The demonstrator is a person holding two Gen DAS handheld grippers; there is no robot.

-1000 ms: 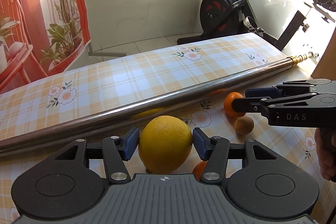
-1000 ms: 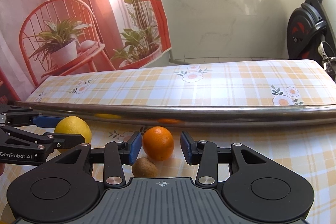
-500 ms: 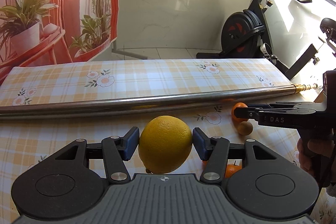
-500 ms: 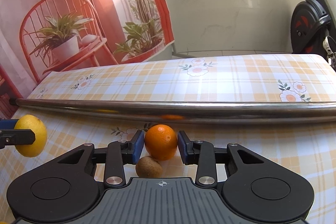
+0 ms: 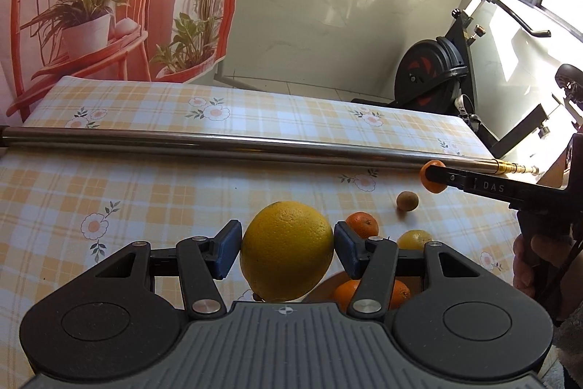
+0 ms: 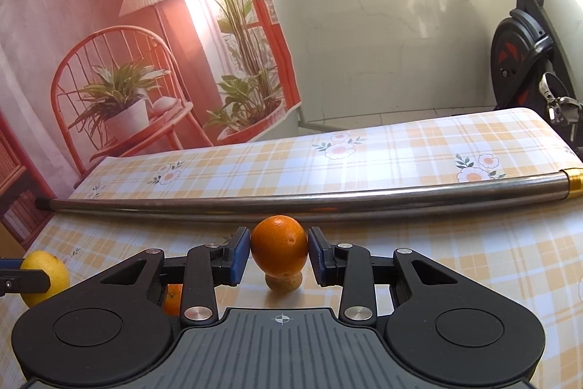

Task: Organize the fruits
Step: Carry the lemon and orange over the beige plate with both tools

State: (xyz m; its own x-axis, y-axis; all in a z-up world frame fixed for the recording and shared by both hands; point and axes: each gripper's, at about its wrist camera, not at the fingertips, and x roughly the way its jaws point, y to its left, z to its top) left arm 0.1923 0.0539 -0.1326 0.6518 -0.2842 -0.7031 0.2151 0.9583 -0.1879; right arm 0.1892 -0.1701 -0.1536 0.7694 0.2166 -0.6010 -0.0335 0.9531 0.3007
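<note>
The left gripper (image 5: pixel 288 252) is pinching a large, round, dimpled yellow citrus fruit (image 5: pixel 287 250) between its blue pads, squeezing it across its widest part and carrying it clear of the orange-and-white checked, flower-printed tablecloth (image 5: pixel 145 192). The right gripper (image 6: pixel 280 256) is likewise closing its blue pads on a smooth round orange (image 6: pixel 279 246), lifting it just above a small brown fuzzy kiwi (image 6: pixel 283 281) that is sitting directly beneath the jaws. Beyond both sets of jaws a long shiny steel rod with a brass tip (image 5: pixel 255 148) is lying across the cloth. Below and to the right of the left jaws, a small tangerine (image 5: pixel 362 225), a smaller yellow fruit (image 5: pixel 415 238) and another orange (image 5: pixel 346 292) are waiting; that last one seems to be resting in a brownish dish, though the gripper body is hiding most of it. To do this step well, each fruit should be kept level and held only firmly enough to stop it rolling between the pads, since round skins slip sideways easily. The two grippers should be travelling well apart from one another, passing over the loose fruit and not brushing it, and each fruit should be lowered until touching its resting place before the pads are let apart.
</note>
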